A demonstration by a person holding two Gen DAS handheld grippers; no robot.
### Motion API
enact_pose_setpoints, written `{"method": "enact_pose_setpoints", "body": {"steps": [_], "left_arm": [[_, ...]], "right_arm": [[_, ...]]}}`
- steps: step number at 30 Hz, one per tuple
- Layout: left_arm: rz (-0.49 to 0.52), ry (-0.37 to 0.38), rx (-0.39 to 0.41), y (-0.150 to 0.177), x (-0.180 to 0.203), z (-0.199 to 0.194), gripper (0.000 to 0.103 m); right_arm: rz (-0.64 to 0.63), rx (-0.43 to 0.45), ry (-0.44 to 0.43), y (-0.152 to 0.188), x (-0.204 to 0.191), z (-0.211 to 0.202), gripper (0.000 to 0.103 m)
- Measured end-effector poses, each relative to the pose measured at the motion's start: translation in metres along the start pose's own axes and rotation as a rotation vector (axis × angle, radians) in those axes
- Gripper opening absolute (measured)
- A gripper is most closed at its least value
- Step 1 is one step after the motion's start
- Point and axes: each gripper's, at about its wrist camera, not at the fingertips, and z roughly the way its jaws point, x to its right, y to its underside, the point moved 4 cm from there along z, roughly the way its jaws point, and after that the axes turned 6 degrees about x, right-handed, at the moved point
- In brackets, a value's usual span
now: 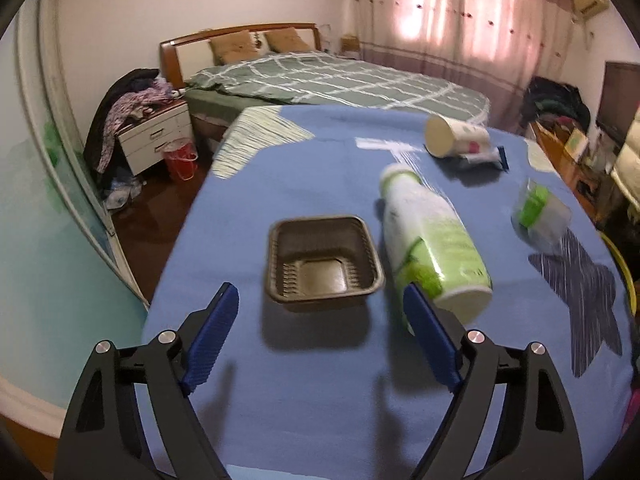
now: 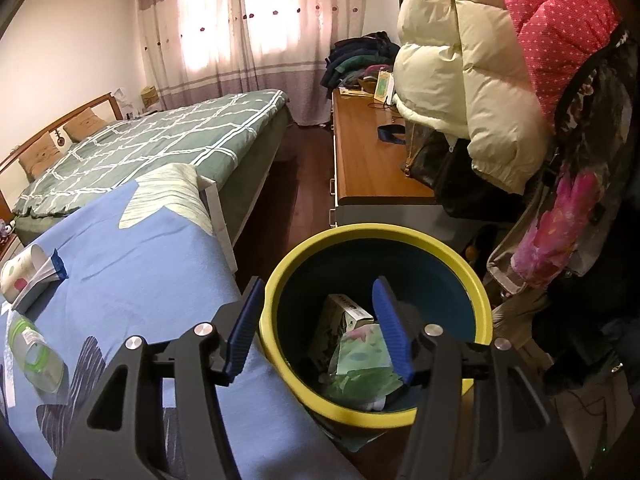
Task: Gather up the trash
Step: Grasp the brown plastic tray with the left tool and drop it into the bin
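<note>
On the blue tablecloth a brown plastic tray sits just ahead of my left gripper, whose jaws are open and hold nothing. A white-and-green bottle lies by the right finger. Farther off lie a paper cup on its side and a clear bottle with a green label. My right gripper hangs open and empty over the yellow-rimmed bin beside the table. A small box and a green wrapper lie inside the bin. The clear bottle and cup show at the left.
A bed with a green checked cover stands behind the table. A wooden dresser and hanging jackets crowd the right of the bin. A white nightstand and a red basket stand on the floor at the left.
</note>
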Motion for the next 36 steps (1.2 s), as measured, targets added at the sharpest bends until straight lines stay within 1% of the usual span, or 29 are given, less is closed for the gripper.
{"method": "enact_pose_setpoints", "body": {"steps": [2,5,11,13,15,16,17,18,21,28,31,33,36], "left_arm": [[0.011,-0.011,-0.015,0.002,0.001,0.006,0.084],[0.003,-0.012,-0.041,0.003,0.0,0.015,0.084],[-0.044,0.032,-0.093,-0.001,-0.001,0.039,0.084],[-0.05,0.031,-0.104,-0.003,-0.001,0.046,0.084],[-0.055,0.032,-0.109,-0.004,-0.001,0.052,0.08],[-0.057,0.035,-0.109,-0.004,-0.001,0.053,0.073],[-0.061,0.041,-0.11,-0.005,-0.001,0.054,0.068],[-0.065,0.042,-0.108,-0.006,-0.001,0.054,0.068],[-0.065,0.036,-0.083,-0.009,-0.002,0.048,0.067],[-0.06,0.034,0.002,-0.024,0.003,0.011,0.067],[-0.05,0.063,0.042,-0.034,0.014,-0.008,0.067],[-0.035,0.094,0.065,-0.042,0.028,-0.018,0.067],[-0.002,0.16,0.085,-0.052,0.057,-0.027,0.067]], "right_arm": [[0.0,0.001,-0.001,0.0,0.0,0.0,0.054],[0.0,-0.004,-0.007,0.001,-0.001,0.0,0.054],[-0.003,-0.005,-0.012,0.001,-0.003,0.0,0.054],[-0.002,-0.007,-0.014,0.001,-0.004,0.0,0.054],[-0.003,-0.006,-0.016,0.001,-0.004,0.0,0.054],[-0.003,-0.004,-0.017,0.001,-0.004,0.0,0.054],[-0.004,-0.003,-0.019,0.001,-0.004,-0.001,0.054],[-0.004,-0.001,-0.021,0.001,-0.005,-0.001,0.054],[-0.005,-0.001,-0.024,0.001,-0.005,-0.002,0.054],[0.002,0.007,-0.031,0.0,-0.005,-0.004,0.054],[0.01,0.014,-0.036,-0.001,-0.003,-0.007,0.054],[0.02,0.02,-0.041,-0.003,0.0,-0.009,0.054],[0.042,0.032,-0.057,-0.007,0.006,-0.016,0.054]]}}
